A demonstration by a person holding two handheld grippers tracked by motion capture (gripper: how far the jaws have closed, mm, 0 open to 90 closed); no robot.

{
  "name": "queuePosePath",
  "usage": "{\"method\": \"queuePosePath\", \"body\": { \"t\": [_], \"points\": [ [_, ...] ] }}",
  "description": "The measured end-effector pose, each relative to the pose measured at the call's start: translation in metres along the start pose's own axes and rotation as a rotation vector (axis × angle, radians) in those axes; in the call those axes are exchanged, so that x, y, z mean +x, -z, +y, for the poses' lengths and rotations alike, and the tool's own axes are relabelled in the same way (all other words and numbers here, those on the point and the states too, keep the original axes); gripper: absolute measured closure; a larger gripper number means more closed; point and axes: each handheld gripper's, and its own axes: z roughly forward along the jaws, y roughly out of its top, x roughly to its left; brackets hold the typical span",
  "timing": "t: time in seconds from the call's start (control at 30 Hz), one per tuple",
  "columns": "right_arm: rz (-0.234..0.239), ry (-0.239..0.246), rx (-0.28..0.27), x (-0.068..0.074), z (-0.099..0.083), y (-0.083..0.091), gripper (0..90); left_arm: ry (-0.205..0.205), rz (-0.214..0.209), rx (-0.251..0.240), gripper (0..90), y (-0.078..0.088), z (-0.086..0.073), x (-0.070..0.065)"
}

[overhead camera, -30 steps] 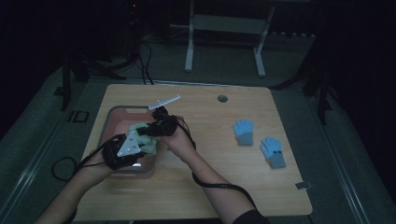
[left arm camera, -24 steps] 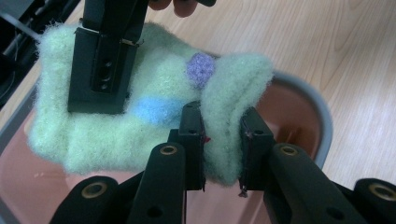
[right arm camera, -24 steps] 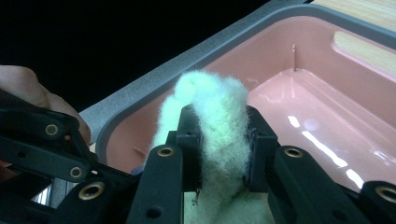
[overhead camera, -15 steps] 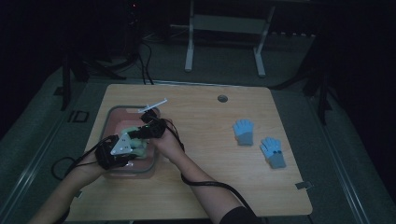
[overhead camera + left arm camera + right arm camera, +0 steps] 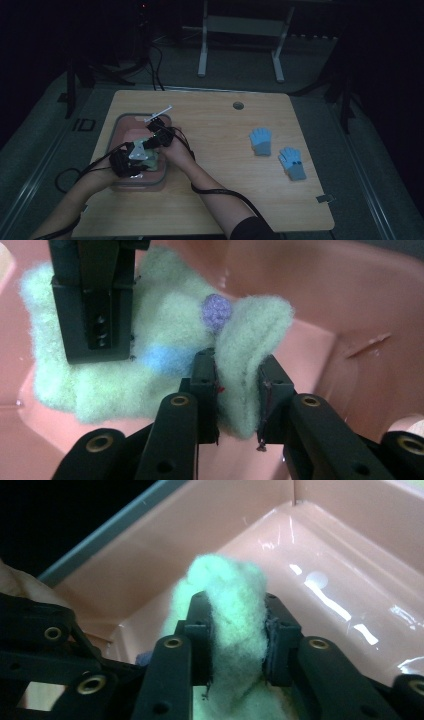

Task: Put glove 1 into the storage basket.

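Observation:
A pale green fuzzy glove [image 5: 170, 325] with a purple dot [image 5: 216, 311] and a blue patch lies low inside the pink bin [image 5: 119, 125]. My left gripper [image 5: 235, 385] is shut on a fold of it. My right gripper [image 5: 235, 630] pinches another fold of the glove [image 5: 225, 580]; its jaws have just been opening a little, with the cloth still pressed between the pads. In the high view both grippers, left [image 5: 144, 155] and right [image 5: 152, 142], meet over the bin. A jaw of the right gripper [image 5: 92, 305] rests on the glove in the left gripper view.
Two blue gloves [image 5: 260, 141] [image 5: 291, 162] lie on the right half of the wooden table [image 5: 225, 200]. A thin white piece [image 5: 157, 114] rests at the bin's far rim. A round hole [image 5: 238, 105] sits near the table's far edge. Cables trail off to the left.
Both grippers have sunk into the bin with the green glove and shifted toward the near left.

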Motion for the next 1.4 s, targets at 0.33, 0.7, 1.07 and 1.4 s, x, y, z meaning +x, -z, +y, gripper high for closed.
{"method": "queuePosePath", "body": {
  "t": [0.33,0.7,1.07,1.4],
  "points": [
    [-0.029,-0.012,0.013,0.001,0.002,-0.004,47.0,0.017,0.021,0.015,50.8,-0.002,0.0,0.0],
    [-0.031,0.014,-0.043,0.002,0.005,0.02,33.2,0.134,0.064,-0.041,47.3,0.014,0.003,-0.003],
    [-0.025,0.038,-0.077,0.005,-0.015,0.058,34.0,0.16,0.05,-0.09,48.3,0.026,0.016,-0.012],
    [-0.046,0.067,-0.102,-0.002,-0.046,0.089,34.8,0.156,-0.002,-0.156,48.0,0.028,0.04,-0.031]
  ]
}}
